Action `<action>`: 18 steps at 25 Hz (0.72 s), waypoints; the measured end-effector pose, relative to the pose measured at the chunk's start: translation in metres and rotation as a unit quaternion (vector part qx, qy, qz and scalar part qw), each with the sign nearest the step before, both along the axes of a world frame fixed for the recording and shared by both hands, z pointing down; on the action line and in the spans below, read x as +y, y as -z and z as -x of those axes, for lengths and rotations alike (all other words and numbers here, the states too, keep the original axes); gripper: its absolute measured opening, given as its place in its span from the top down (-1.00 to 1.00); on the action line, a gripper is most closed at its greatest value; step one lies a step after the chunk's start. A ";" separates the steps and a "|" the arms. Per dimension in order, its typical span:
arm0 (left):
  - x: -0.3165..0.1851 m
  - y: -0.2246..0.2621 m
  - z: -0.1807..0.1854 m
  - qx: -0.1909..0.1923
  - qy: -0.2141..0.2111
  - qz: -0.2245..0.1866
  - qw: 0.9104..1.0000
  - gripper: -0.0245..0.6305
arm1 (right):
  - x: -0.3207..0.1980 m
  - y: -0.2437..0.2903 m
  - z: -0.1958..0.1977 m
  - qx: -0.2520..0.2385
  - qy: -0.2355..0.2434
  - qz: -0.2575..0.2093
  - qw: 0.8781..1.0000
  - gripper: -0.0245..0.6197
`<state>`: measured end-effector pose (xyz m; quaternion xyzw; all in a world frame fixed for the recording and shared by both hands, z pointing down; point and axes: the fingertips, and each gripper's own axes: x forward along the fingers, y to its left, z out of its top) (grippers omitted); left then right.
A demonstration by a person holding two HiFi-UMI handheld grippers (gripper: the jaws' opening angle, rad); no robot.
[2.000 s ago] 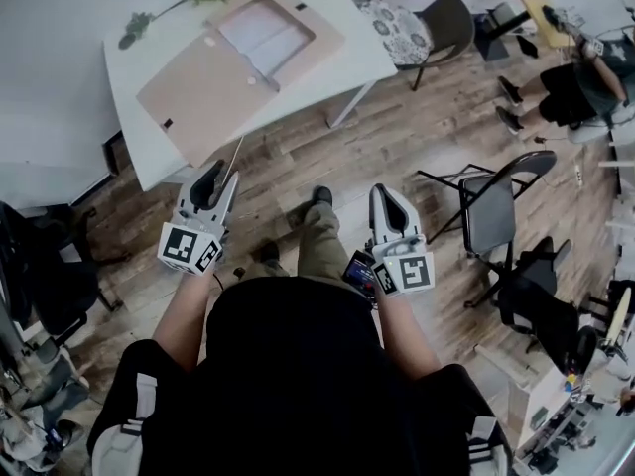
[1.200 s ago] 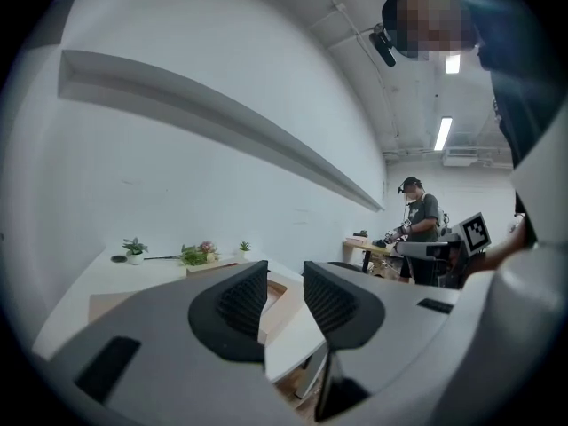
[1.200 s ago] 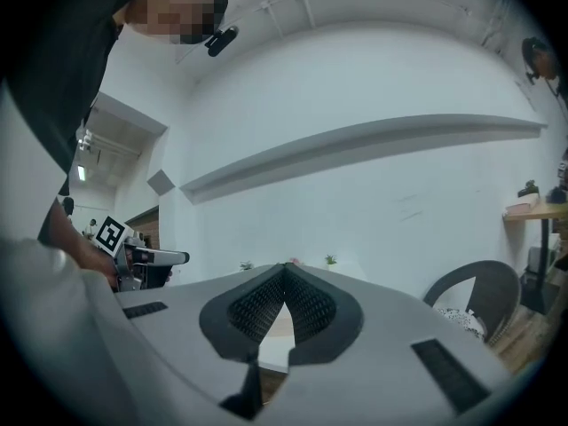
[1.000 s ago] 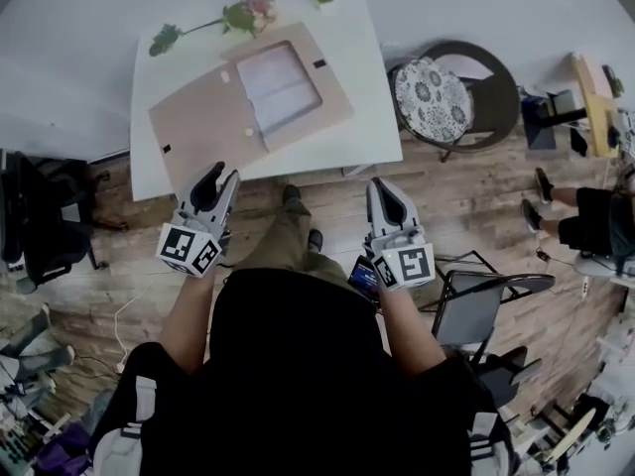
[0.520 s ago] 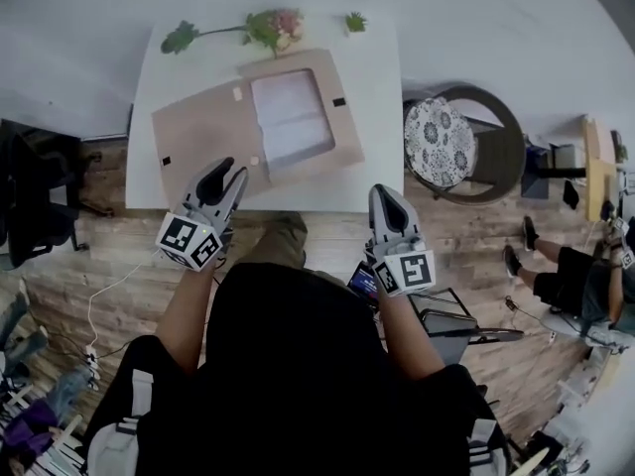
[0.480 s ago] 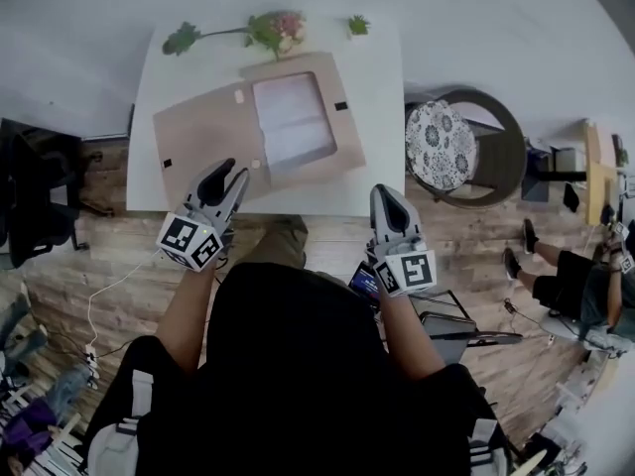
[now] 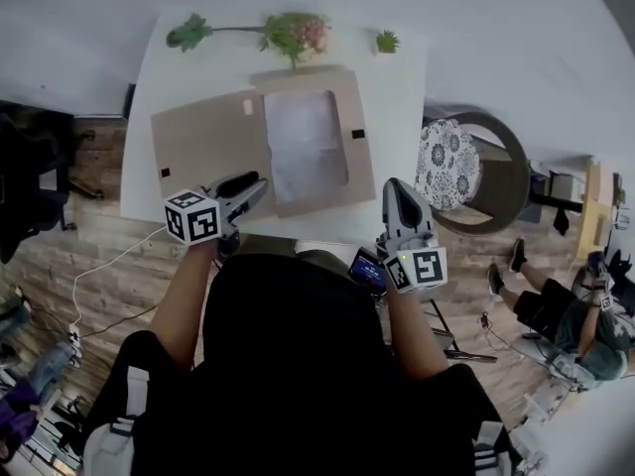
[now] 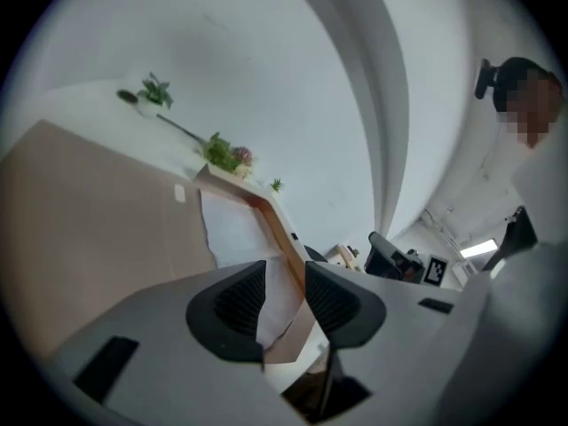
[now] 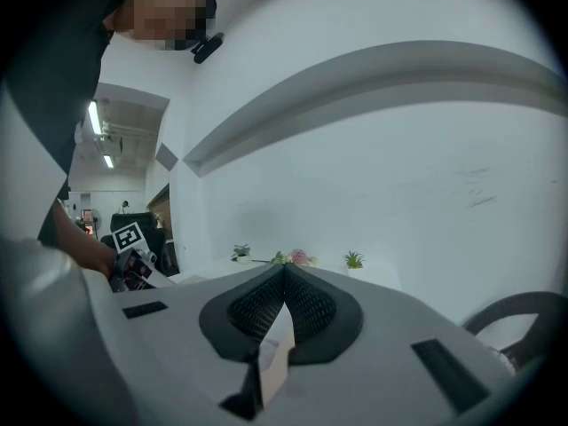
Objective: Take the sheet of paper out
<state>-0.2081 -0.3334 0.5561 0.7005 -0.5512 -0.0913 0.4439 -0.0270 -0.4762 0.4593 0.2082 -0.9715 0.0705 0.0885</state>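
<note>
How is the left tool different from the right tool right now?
The left tool has its jaws apart and opening, with nothing pinched between them. The right tool has its jaws shut together. The left tool is tipped on its side and aims slantwise at the sheet of paper in the brown folder, while the right tool sits upright and points straight ahead. Both are grey, carry a black-and-white marker cube and hold nothing.

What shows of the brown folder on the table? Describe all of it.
The brown folder looks like stiff card and lies open flat on the white table. Its left half is a plain flap; its right half frames a white sheet. Small black tabs sit at its outer edges. The left gripper, jaws opening and empty, is at its near edge; contact cannot be told.
</note>
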 end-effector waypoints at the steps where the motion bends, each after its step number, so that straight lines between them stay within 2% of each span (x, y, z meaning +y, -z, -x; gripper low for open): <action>1: -0.001 -0.010 -0.001 0.013 -0.010 0.016 1.000 0.55 | -0.005 -0.001 0.005 0.001 0.001 0.000 1.000 0.89; 4: -0.002 -0.033 -0.002 0.028 -0.031 0.058 0.997 0.55 | -0.019 -0.005 0.018 0.002 0.001 0.002 1.000 0.89; 8: 0.000 -0.055 -0.008 0.058 -0.032 0.103 0.992 0.55 | -0.028 -0.014 0.027 0.007 0.005 0.012 1.000 0.89; 13: -0.004 -0.082 -0.021 0.083 -0.038 0.147 0.985 0.55 | -0.040 -0.034 0.035 0.012 0.016 0.030 0.999 0.89; 18: -0.005 -0.096 -0.027 0.100 -0.027 0.179 0.978 0.55 | -0.049 -0.044 0.053 0.010 0.035 0.040 0.999 0.89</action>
